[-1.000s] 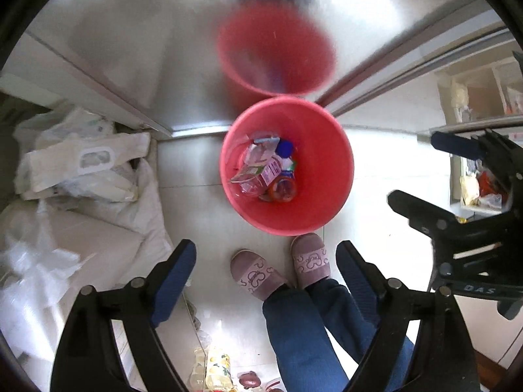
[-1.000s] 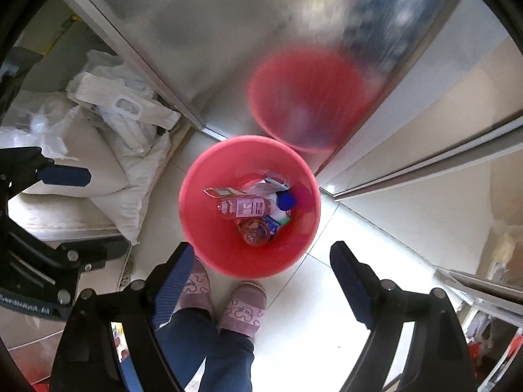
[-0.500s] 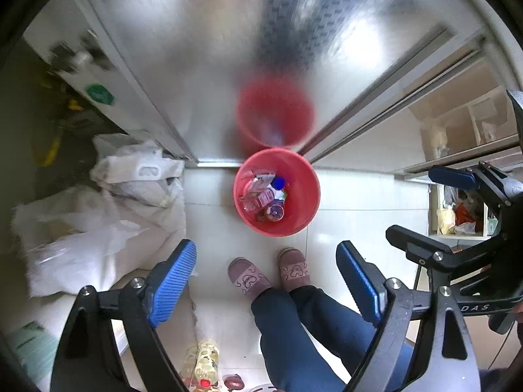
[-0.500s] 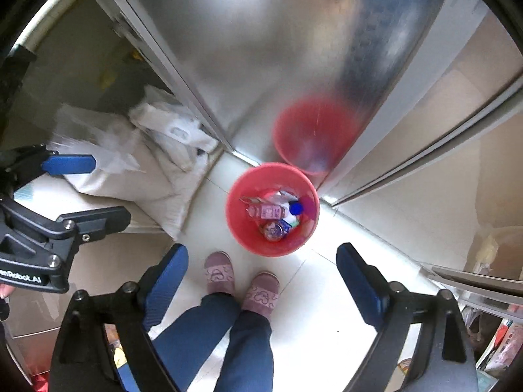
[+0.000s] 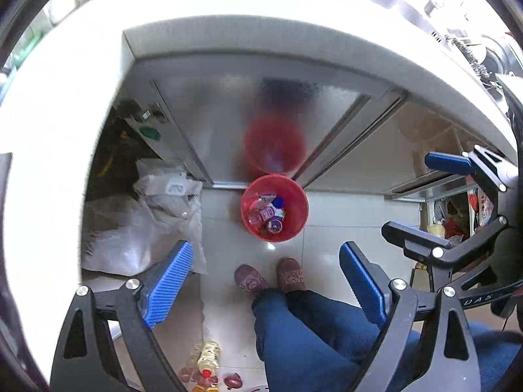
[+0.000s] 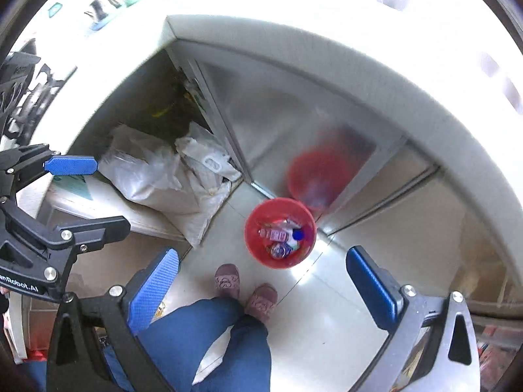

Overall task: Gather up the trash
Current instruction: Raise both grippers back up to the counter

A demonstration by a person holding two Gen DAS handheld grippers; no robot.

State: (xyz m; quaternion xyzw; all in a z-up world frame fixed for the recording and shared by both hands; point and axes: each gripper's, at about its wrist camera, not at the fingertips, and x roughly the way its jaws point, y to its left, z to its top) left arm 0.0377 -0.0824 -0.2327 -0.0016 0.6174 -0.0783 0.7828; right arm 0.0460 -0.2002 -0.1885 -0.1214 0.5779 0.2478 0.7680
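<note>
Pale floor tiles [image 5: 343,209] are carrying your upright red bin [image 5: 295,225], mouth up against the steel cabinet door [image 5: 215,114]; your left gripper [image 5: 264,281] is hanging spread, your right gripper [image 6: 261,284] has just been widening, both empty.

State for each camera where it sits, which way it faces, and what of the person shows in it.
Left wrist: sits on the left gripper, faces steeply down at the red bin of trash on the floor; both slippers, blue trouser legs, and the right gripper at the right edge show.
Right wrist: sits on the right gripper, faces steeply down at the same bin; slippers, legs, left gripper at left.
Shared: bin, white sacks, metal cabinet door, countertop edge, both open grippers empty.
</note>
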